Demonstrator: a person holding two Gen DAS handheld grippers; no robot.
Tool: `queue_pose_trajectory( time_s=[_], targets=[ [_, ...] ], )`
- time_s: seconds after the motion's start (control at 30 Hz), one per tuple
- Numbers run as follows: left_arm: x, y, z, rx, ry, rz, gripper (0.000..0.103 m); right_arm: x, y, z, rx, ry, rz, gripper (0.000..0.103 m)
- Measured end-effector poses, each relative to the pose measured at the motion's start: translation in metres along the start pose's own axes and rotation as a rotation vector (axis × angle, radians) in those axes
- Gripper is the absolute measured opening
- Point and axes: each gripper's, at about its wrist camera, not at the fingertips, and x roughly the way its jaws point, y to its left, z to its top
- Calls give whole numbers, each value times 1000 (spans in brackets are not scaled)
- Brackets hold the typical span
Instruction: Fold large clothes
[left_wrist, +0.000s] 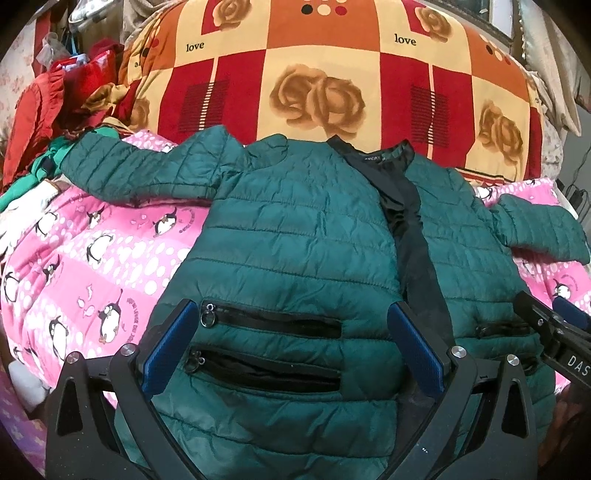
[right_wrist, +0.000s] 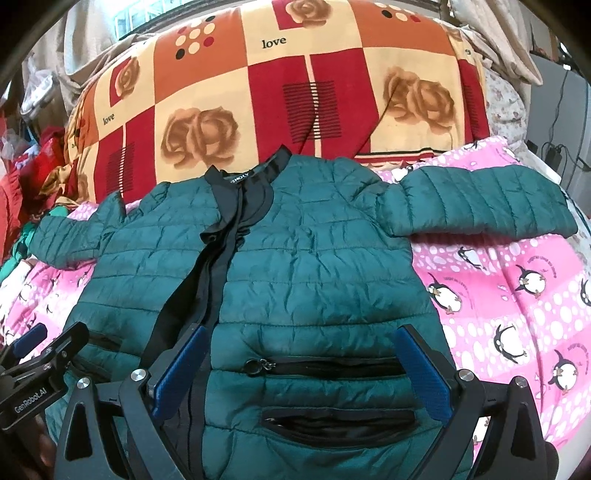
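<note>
A dark green quilted jacket (left_wrist: 295, 236) lies front up on a pink penguin blanket (left_wrist: 92, 266), collar away from me, both sleeves spread out, its black zipper placket open down the middle. My left gripper (left_wrist: 291, 314) is open above the jacket's left front panel with its two zip pockets, near the hem. My right gripper (right_wrist: 303, 339) is open above the right front panel (right_wrist: 317, 258) and its zip pockets. Each gripper shows at the edge of the other's view, the right one in the left wrist view (left_wrist: 554, 328), the left one in the right wrist view (right_wrist: 40, 354).
A big folded quilt with red, orange and cream squares and roses (left_wrist: 332, 74) rises behind the collar. A heap of red and green clothes (left_wrist: 55, 110) lies at the far left. Cables and a charger (right_wrist: 554, 155) sit at the far right.
</note>
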Motion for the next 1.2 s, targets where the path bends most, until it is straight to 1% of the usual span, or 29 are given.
queue_pose_trajectory(
  time_s=[0.13,0.17,0.23,0.33,0.6,0.73,1.03,1.2],
  targets=[
    [-1,-2,0,8,-3,-7,103,1,1,0,-7,16,-6,101],
    [-1,-3,-1,14,-16,-14,103,1,1,0,-7,19,-5,101],
    [1,-4,0,22,5,-4,102,2,2,0,-11,28,-12,101],
    [2,-4,-1,17,20,-2,103,2,2,-1,-14,22,-18,101],
    [3,-3,-1,-6,19,-7,102,2,3,-1,-20,9,-18,101],
    [3,-3,-2,-4,20,-10,102,3,3,0,-20,16,-17,101],
    [8,-7,0,35,25,15,103,6,4,2,-24,20,-23,101],
    [11,-8,2,27,31,10,102,8,3,2,-31,17,-22,101]
  ],
)
